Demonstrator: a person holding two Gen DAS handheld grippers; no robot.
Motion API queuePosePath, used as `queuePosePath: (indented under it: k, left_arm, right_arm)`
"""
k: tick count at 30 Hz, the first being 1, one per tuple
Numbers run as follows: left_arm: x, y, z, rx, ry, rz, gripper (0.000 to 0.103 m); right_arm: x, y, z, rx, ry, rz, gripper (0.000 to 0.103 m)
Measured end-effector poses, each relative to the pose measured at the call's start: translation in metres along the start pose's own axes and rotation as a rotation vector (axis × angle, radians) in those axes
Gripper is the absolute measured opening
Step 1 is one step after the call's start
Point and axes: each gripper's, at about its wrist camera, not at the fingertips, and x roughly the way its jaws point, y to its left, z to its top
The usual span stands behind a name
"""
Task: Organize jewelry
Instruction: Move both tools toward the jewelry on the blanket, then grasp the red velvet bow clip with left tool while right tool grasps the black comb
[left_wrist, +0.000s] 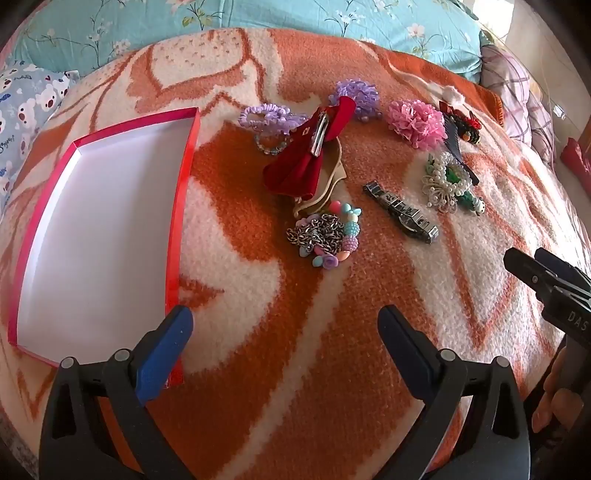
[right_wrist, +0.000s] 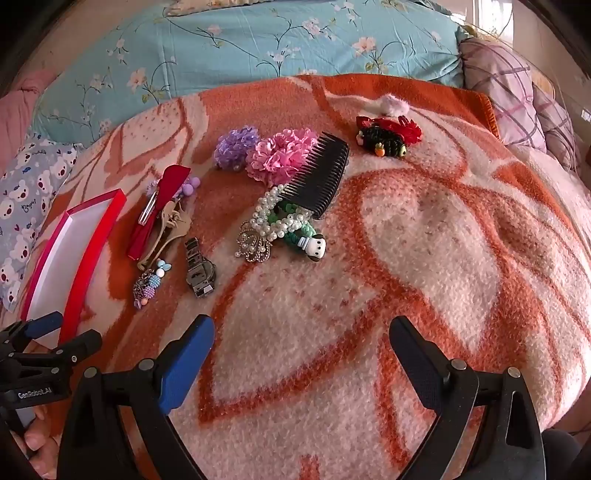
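A red-rimmed white box (left_wrist: 99, 221) lies empty on the blanket at the left; it also shows in the right wrist view (right_wrist: 74, 251). Jewelry is scattered beyond both grippers: a red bow clip (left_wrist: 306, 155) (right_wrist: 159, 206), a chain with coloured beads (left_wrist: 323, 236) (right_wrist: 147, 284), a metal watch (left_wrist: 402, 212) (right_wrist: 199, 269), a pearl piece (left_wrist: 445, 182) (right_wrist: 273, 221), a black comb (right_wrist: 319, 173), pink (left_wrist: 417, 123) (right_wrist: 280, 155) and purple (left_wrist: 356, 94) (right_wrist: 234, 146) flower ties. My left gripper (left_wrist: 284, 332) is open and empty by the box's near corner. My right gripper (right_wrist: 301, 343) is open and empty over bare blanket.
An orange and cream blanket (left_wrist: 295, 369) covers the bed. A blue floral pillow (right_wrist: 258, 48) lies behind, a bear-print cushion (right_wrist: 26, 206) at the left, a plaid pillow (right_wrist: 517, 96) at the right. A red and black crochet piece (right_wrist: 388, 136) lies far back.
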Motion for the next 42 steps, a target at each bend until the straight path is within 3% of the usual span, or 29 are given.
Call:
queuePosePath:
  k: [23,42]
  left_arm:
    - [0.006,0.006,0.007,-0.007,0.009,-0.005,0.101]
    - [0.012,0.013,0.05,-0.005,-0.012,-0.019,0.101]
  right_arm:
    - [0.005,-0.002,0.004,0.005,0.003,0.004,0.097]
    - [0.018,-0.015,0.026,0.049,0.018,0.046,0.097]
